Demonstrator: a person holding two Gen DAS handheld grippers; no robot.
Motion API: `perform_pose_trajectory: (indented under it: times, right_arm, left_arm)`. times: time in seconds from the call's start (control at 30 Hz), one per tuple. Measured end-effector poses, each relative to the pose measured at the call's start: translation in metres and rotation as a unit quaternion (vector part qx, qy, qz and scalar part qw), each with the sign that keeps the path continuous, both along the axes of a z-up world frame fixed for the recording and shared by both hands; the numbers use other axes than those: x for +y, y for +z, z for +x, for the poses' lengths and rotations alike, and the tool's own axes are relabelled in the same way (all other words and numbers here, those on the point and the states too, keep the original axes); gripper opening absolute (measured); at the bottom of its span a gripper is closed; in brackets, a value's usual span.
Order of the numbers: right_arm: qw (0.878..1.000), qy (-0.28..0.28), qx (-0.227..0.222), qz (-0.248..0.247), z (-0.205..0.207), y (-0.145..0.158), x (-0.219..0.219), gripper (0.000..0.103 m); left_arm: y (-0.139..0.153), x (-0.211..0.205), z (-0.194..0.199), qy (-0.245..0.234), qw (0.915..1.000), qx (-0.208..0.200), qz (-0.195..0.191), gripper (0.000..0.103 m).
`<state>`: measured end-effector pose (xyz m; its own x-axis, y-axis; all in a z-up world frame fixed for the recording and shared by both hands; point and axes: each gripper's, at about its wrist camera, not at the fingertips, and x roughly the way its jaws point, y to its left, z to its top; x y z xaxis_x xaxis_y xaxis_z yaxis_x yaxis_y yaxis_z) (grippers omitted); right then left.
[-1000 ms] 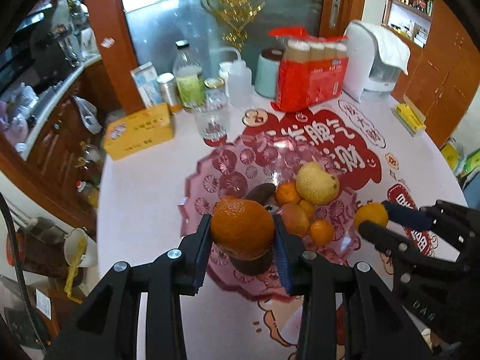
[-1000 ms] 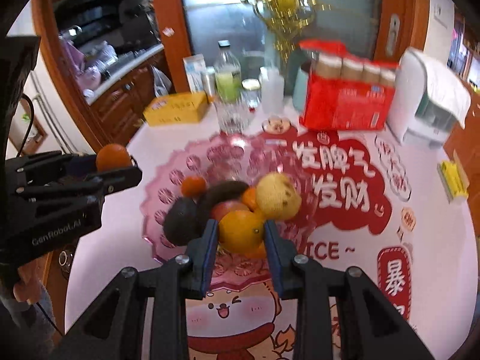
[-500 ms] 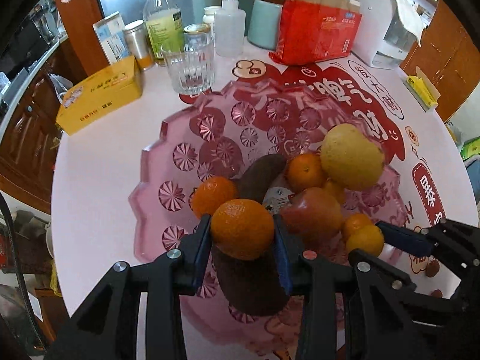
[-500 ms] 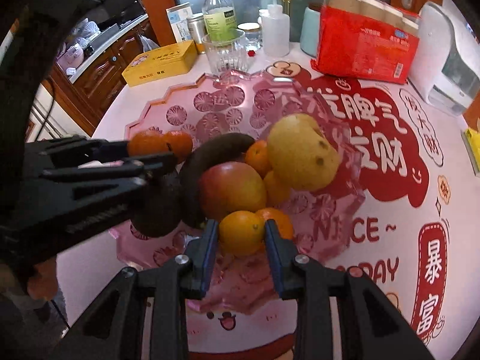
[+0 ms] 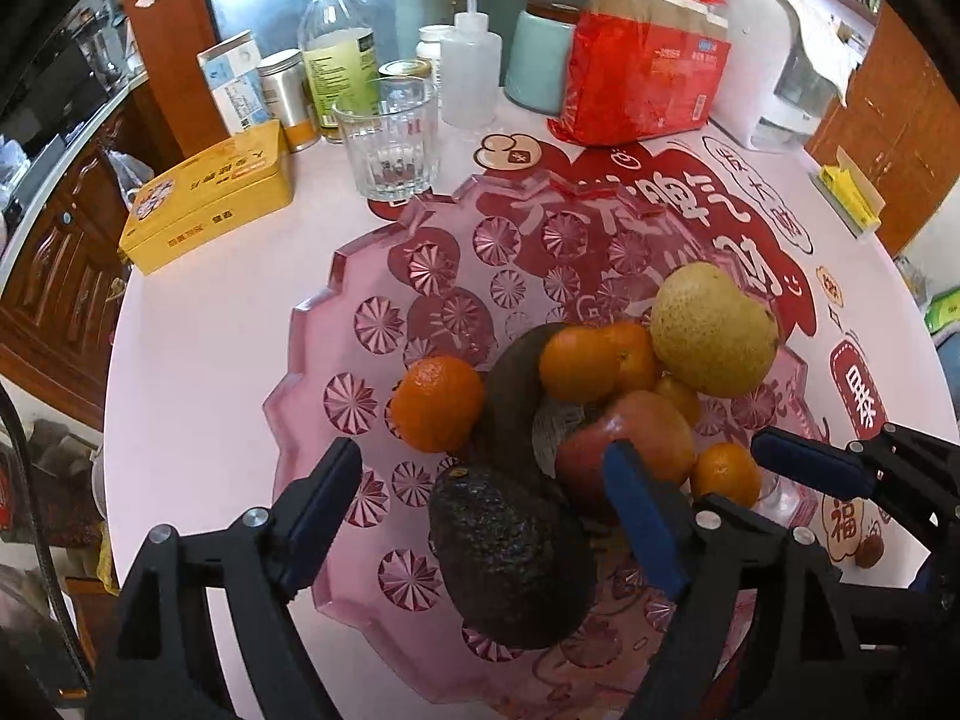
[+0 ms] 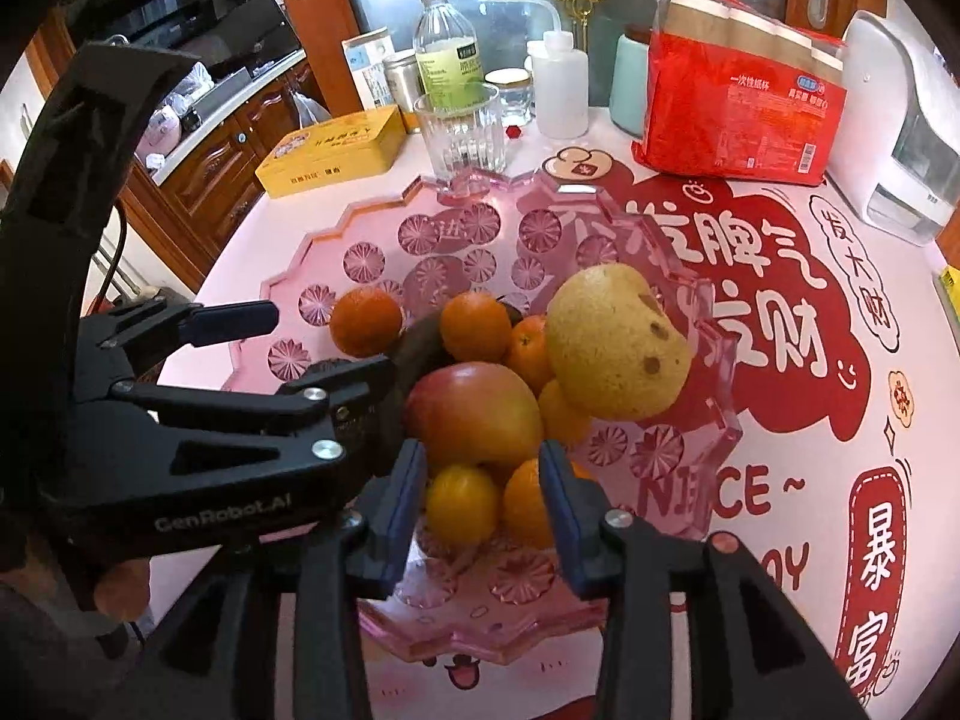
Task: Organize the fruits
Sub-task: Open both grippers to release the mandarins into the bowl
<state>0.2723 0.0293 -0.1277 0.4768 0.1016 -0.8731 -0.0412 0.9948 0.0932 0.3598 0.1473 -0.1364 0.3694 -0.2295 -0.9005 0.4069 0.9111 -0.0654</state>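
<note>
A pink glass bowl [image 5: 312, 324] [image 6: 288, 282] holds several oranges, a yellow pear [image 5: 711, 330] [image 6: 618, 342], a red-yellow fruit [image 6: 474, 414], a long dark fruit [image 5: 510, 396] and an avocado [image 5: 510, 558]. My left gripper [image 5: 480, 462] hangs over the avocado, its jaws opening wide and gripping nothing. An orange [image 5: 576, 363] rests on the long dark fruit just beyond. My right gripper [image 6: 483, 480] is at the bowl's near rim, jaws opening. A small yellow-orange fruit [image 6: 462, 510] and an orange [image 6: 528, 504] lie between its pads, unpressed.
Behind the bowl stand a glass tumbler [image 5: 390, 138], a yellow tin [image 5: 210, 198], bottles and jars, a red pack of paper cups [image 5: 642, 78] and a white appliance [image 5: 780, 60]. The table's rounded edge drops off at the left.
Both grippers came down to the bowl carrying fruit, then their jaws parted. The left let go of its orange and the right let go of its small yellow-orange fruit; both fruits now lie in the bowl.
</note>
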Motion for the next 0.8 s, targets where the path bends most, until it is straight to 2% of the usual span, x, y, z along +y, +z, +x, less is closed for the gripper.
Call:
perform_pose_trajectory:
  times: [0.37,0.67,0.8]
  right_arm:
    - [1.0,0.004,-0.007,0.002,-0.004,0.007,0.001,0.042]
    - [1.0,-0.011,-0.021,0.014,-0.015,0.019,-0.009,0.042]
    - [0.999,-0.012,-0.027,0.017,-0.024,0.027,-0.011,0.042]
  left_arm:
    - [0.009,0.007,-0.007,0.017,0.9998,-0.007,0.004,0.085]
    - [0.028,0.013,-0.024,0.024,0.9994,-0.021,0.011,0.086]
    - [0.04,0.015,-0.034,0.03,0.9988,-0.034,0.016,0.091]
